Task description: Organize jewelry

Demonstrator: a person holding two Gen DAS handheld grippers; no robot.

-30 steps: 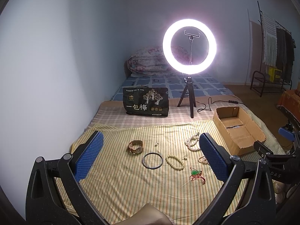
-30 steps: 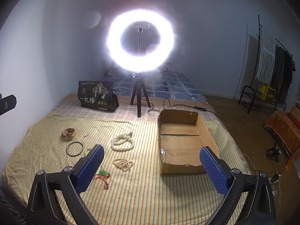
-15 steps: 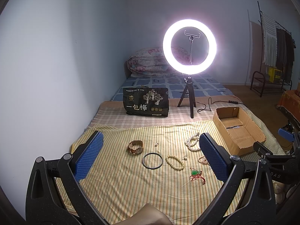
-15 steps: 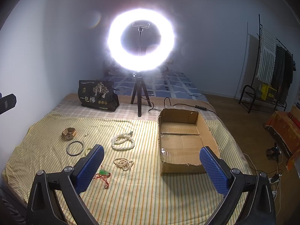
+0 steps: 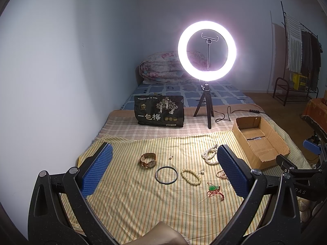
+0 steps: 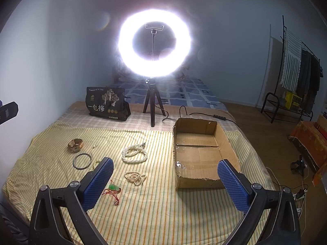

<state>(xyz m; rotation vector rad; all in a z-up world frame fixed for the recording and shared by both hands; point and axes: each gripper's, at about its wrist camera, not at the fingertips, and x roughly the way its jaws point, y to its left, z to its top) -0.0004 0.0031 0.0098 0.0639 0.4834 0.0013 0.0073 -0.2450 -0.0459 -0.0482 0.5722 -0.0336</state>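
On the striped bedspread [image 6: 155, 210], from left, watch [image 6: 75, 145], bangle [image 6: 82, 161], bead bracelet [image 5: 191, 176], jade pendant [image 6: 114, 187] and pearl necklaces [image 6: 134, 153] lie spread for sorting toward the empty cardboard box [image 6: 231, 149], while left tongs [image 5: 162, 169] and right tongs [image 6: 165, 183] hover spread wide, holding nothing.

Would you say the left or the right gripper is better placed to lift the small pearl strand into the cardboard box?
Probably the right gripper: open, small pearl strand and empty cardboard box both lie just ahead.

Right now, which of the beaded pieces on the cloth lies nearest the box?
The big white pearl necklace, coiled in loops, is nearest the box. The small pearl strand lies nearer the camera, and the cream bead bracelet lies beside the bangle.
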